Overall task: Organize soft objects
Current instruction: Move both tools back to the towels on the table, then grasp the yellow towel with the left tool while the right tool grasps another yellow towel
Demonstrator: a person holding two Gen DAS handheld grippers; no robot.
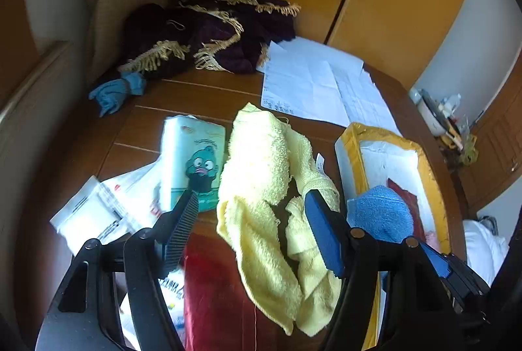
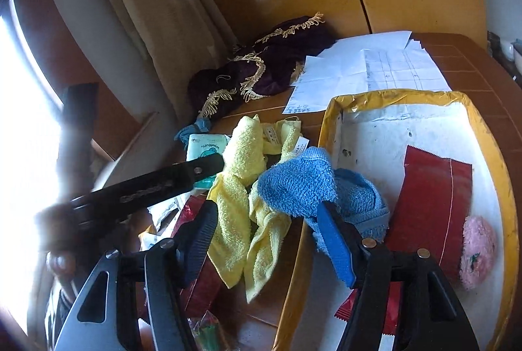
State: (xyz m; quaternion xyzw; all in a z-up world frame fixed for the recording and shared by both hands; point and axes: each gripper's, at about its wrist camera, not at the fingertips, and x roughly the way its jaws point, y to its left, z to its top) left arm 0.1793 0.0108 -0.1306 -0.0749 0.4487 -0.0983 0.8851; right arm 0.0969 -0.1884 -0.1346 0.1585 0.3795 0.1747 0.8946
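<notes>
Far to the left of the left gripper (image 1: pixel 251 233), a small blue cloth (image 1: pixel 117 91) lies at the table (image 1: pixel 202 93) edge, touching a dark purple fringed cloth (image 1: pixel 208 34) heaped at the back corner. Just left of this gripper's black finger lie white plastic packets (image 1: pixel 94 214), and ahead of that finger stands a tissue pack (image 1: pixel 192 158) printed with a green cartoon face. The left gripper is spread wide and grips nothing; a yellow towel (image 1: pixel 270 187) lies crumpled between its fingers, draped over a red cloth (image 1: pixel 215 292) below, and the blue finger's tip rests against the towel's folds. Ahead and to the right, white papers (image 1: pixel 319 83) are spread on the table. Right of the blue finger sits a blue towel (image 1: pixel 378 214) at the near edge of a yellow-rimmed white tray (image 1: pixel 430 168). In the right wrist view, the right gripper (image 2: pixel 267 236) is also wide open and holds nothing; the yellow towel (image 2: pixel 241 187) hangs between its fingers, while the blue towel (image 2: pixel 303 184) sits bunched just above the blue finger's tip, lying over the tray's (image 2: pixel 489 161) left rim. To the right of that finger, inside the tray, lies a red sheet (image 2: pixel 430 207), and at its far right a pink fluffy thing (image 2: pixel 478 249) rests against the tray wall.
</notes>
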